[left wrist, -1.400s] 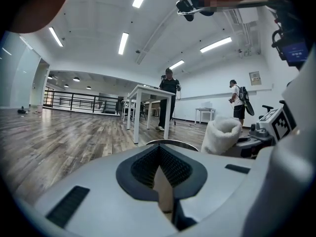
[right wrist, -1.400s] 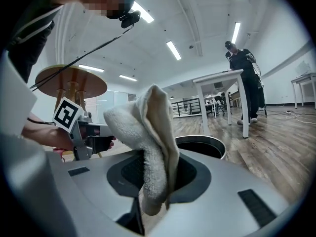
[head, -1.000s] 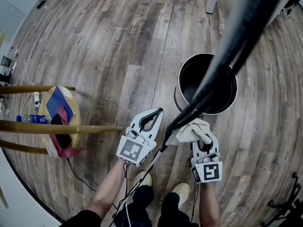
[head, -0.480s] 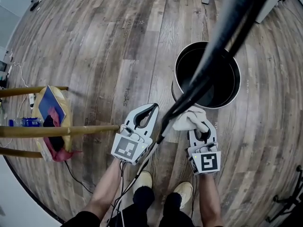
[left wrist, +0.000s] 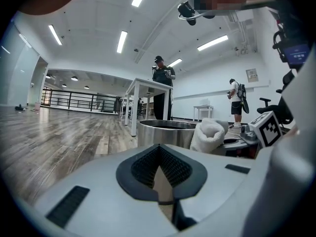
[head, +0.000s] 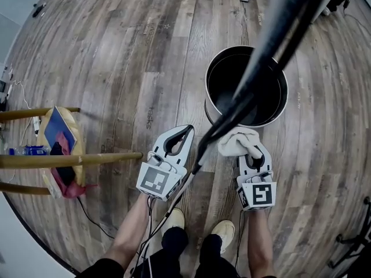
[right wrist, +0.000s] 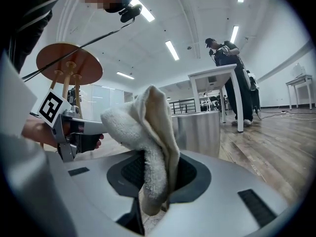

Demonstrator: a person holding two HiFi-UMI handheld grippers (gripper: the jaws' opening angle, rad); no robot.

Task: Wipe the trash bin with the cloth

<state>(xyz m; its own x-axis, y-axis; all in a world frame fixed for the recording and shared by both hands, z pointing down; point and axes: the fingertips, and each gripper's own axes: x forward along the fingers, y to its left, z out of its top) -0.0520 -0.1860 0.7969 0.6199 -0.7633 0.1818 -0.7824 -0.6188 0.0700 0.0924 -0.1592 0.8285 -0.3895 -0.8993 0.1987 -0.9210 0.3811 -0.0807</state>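
Plank floor (head: 116,68), open room. Your right claw (head: 253,154) is clenched on the cloth (head: 236,141), bunched up just short of the trash bin (head: 207,94), seemingly ready to wipe its wall. Your left claw (head: 188,133) is closed, empty, held aside, probably spare.

The trash bin (head: 220,80) is silver outside, black inside. The cloth (head: 235,142) is creamy white. The floor (head: 145,51) has brown-grey wood stripes. A pink thing (head: 72,189), maybe a rag.
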